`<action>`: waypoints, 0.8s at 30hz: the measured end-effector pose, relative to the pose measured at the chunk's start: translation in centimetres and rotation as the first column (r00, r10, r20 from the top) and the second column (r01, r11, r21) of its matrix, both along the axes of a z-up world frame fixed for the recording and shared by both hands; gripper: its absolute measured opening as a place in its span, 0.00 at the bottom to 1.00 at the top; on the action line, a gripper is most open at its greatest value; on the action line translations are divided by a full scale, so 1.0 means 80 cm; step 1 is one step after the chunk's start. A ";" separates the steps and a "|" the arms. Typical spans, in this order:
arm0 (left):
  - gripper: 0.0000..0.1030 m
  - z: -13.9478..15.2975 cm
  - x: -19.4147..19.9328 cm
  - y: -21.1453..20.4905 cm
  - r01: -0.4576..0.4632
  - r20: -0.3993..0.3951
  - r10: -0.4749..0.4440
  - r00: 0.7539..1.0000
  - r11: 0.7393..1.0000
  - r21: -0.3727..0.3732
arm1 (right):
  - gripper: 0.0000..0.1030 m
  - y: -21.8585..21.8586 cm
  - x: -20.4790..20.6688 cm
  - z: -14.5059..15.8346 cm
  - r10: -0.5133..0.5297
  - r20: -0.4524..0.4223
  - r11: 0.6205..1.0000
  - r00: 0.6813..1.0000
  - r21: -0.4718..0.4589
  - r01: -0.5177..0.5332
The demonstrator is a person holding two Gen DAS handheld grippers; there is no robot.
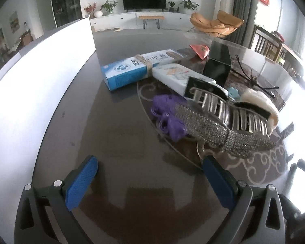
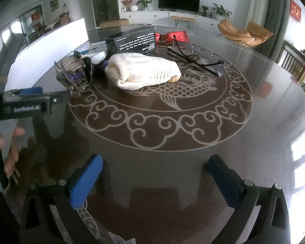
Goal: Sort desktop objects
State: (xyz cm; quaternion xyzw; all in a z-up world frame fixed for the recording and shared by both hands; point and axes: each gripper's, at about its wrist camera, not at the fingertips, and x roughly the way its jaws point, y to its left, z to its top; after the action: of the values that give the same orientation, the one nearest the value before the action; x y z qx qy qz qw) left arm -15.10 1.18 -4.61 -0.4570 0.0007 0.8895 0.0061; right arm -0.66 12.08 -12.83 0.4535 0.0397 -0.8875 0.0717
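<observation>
Hovering low over the dark glossy table (image 1: 116,142), the left gripper (image 1: 150,174) has its blue-padded fingers spread wide with nothing between them. Just ahead of its right finger lies a rhinestone hair claw (image 1: 219,126), its metal teeth pointing up, resting against a purple hair tie (image 1: 168,118). Behind these, a blue-and-white box (image 1: 132,69) bound with twine lies flat, and a white tube-shaped package (image 1: 179,77) leans across it. A black box (image 1: 218,65) stands further back, with a red packet (image 1: 200,49) beside it and a cream knitted cloth (image 1: 260,103) to the right of the claw. A white board (image 1: 40,77) stands along the table's left edge.

From the right wrist view, the right gripper (image 2: 156,174) is likewise wide apart and holds nothing, poised above the patterned fish medallion (image 2: 172,95) inlaid in the tabletop. The cluster sits well ahead of it: the cream cloth bundled at the centre, the black box (white lettering upside down) behind it, and a pair of black sticks (image 2: 193,58) tied at their crossing to the right. The left gripper's body shows at the left edge of this view, near the hair claw.
</observation>
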 end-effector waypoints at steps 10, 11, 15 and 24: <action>1.00 -0.001 0.004 -0.001 0.000 -0.002 0.000 1.000 1.000 -0.002 | 1.00 -0.001 0.001 0.000 0.001 0.000 1.000 1.000 0.001 -0.001; 1.00 -0.001 0.004 -0.001 0.000 -0.003 0.000 1.000 1.000 -0.002 | 1.00 0.000 0.000 0.000 0.001 0.000 1.000 1.000 0.001 -0.001; 1.00 -0.001 0.004 -0.001 0.000 -0.003 0.000 1.000 1.000 -0.002 | 1.00 -0.001 0.001 0.000 0.001 0.000 1.000 1.000 0.001 -0.001; 1.00 -0.001 0.004 -0.001 0.000 -0.003 0.000 1.000 1.000 -0.001 | 1.00 -0.001 0.001 0.000 0.001 0.001 1.000 1.000 0.001 -0.001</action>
State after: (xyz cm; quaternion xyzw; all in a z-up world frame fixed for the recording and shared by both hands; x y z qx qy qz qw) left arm -14.76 1.09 -4.67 -0.4558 0.0013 0.8900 0.0059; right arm -0.59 12.04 -12.80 0.4537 0.0406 -0.8873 0.0719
